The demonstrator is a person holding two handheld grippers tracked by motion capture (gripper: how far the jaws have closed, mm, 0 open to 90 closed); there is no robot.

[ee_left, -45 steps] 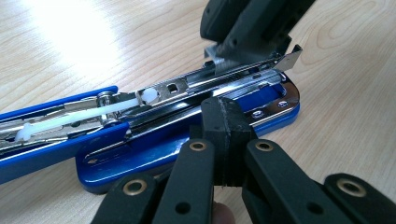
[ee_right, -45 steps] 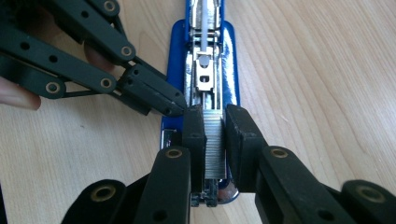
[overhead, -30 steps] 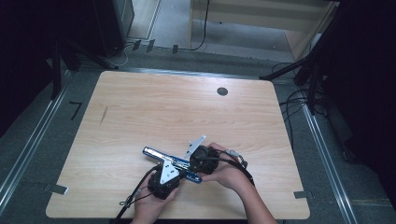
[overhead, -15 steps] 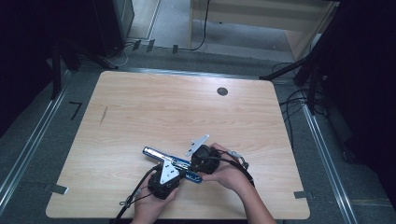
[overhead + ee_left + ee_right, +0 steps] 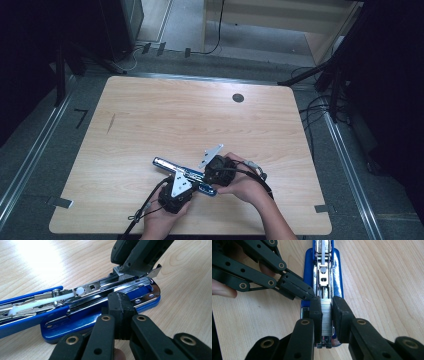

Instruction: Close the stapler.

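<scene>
The stapler lies opened flat on the near middle of the table, blue base down. On its left my left gripper is clenched, jaws pressed together, tips resting against the stapler's base edge. To the right, my right gripper grasps a strip of staples over the stapler's open channel.

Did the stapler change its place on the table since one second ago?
No. In the high view the stapler lies at the same spot relative to the table's dark hole and near edge, between both claws.
</scene>
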